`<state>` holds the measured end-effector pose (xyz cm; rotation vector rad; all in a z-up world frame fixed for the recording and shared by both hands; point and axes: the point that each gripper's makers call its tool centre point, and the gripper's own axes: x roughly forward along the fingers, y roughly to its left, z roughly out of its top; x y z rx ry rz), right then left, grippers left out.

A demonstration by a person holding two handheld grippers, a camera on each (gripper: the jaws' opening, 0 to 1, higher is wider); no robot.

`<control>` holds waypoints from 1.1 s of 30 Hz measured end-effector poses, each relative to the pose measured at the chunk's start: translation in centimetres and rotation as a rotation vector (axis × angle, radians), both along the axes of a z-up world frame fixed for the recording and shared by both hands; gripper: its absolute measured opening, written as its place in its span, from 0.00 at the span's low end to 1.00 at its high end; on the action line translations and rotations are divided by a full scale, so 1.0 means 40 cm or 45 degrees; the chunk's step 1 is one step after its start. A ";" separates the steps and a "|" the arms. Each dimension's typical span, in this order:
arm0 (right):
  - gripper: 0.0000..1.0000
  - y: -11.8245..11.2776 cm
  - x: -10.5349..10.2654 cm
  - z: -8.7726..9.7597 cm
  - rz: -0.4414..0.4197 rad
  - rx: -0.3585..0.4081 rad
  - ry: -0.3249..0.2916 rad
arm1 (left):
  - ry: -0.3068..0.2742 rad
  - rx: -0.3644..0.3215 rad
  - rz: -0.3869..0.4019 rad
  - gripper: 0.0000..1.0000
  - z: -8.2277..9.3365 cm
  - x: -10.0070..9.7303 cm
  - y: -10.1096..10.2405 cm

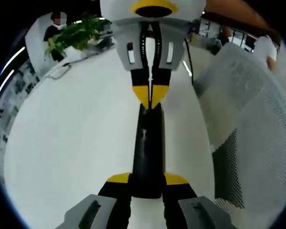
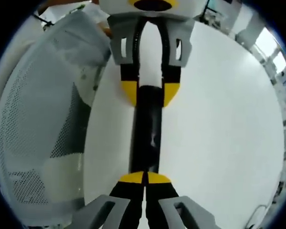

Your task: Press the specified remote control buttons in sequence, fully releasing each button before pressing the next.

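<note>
A long black remote lies lengthwise over the white table. In the left gripper view, my left gripper is shut on the remote's near end, a yellow-tipped jaw on each side. My right gripper reaches in from the top, jaws shut together, its yellow tips touching the remote's far end. The right gripper view gives the reverse. There my right gripper has its tips closed over the near end of the remote. The left gripper clamps the far part.
A white mesh chair back stands close beside the table, seen on the left in the right gripper view. A green plant and a cable sit at the table's far edge, with a person behind them.
</note>
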<state>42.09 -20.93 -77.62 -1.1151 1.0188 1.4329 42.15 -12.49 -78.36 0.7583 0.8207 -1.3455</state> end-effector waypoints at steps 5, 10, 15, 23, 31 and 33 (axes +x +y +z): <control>0.00 0.001 0.000 0.000 -0.019 -0.012 0.022 | 0.000 0.000 0.001 0.23 0.000 -0.001 0.000; 0.00 0.002 -0.005 0.001 -0.021 -0.017 0.023 | -0.002 -0.001 0.003 0.23 -0.001 -0.001 0.000; 0.00 0.000 -0.003 0.000 -0.019 -0.006 0.018 | -0.002 0.003 -0.001 0.23 -0.001 -0.001 0.000; 0.00 0.001 -0.005 0.004 -0.005 0.002 0.004 | -0.002 0.010 -0.006 0.23 0.000 0.000 -0.001; 0.00 -0.001 0.010 0.012 -0.021 0.031 -0.001 | -0.001 0.008 -0.009 0.23 0.000 0.000 -0.001; 0.00 0.008 0.011 0.026 -0.027 0.050 -0.002 | -0.001 0.008 -0.009 0.23 0.000 0.000 -0.001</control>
